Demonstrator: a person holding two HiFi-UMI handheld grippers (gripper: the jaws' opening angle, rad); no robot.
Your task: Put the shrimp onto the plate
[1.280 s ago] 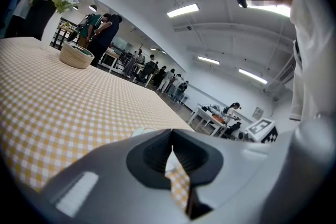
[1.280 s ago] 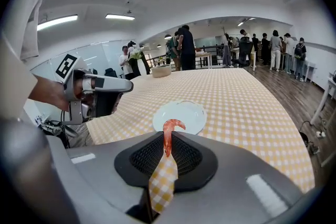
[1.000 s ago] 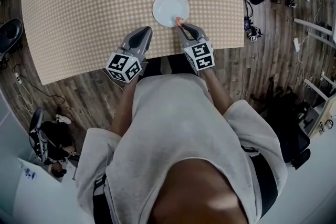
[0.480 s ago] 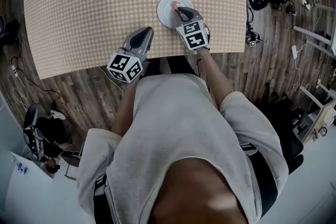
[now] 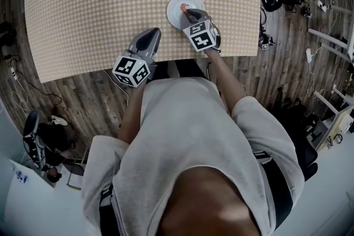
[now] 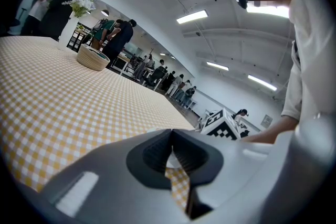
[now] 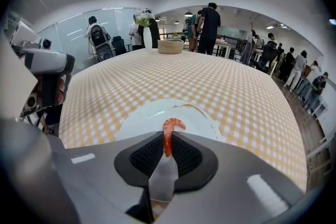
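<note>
Orange-pink shrimp (image 7: 172,124) sits clamped between the pads (image 7: 149,155) of the right gripper (image 7: 167,135).
- Its straight body runs down the narrow gap between the two pads.
- Its curled end sticks out just past the fingertips.
- Right jaws are pressed on the shrimp from both sides, slightly apart by its thickness.

Position against the white plate (image 7: 202,119):
- In the right gripper view the curled end shows against the plate's white surface, inside the rim and toward the plate's near side.
- The head view agrees. The shrimp (image 5: 184,7) shows as a pink spot over the plate (image 5: 176,8), at the tip of the right gripper (image 5: 188,11), which reaches in across the plate's near-right rim.
- Whether the shrimp touches the plate or hangs just above it, I cannot tell.

Left gripper (image 5: 153,33):
- It is to the plate's left and nearer the person, clear of the rim, over the checked tablecloth (image 5: 99,3).
- In its own view the left gripper (image 6: 171,135) has its fingertips together with nothing between them. Only checked cloth shows through the gap lower down.

Other items:
- A woven basket (image 7: 170,46) stands well beyond the plate, at the table's far end.
- Several people (image 7: 210,26) stand past the basket.
</note>
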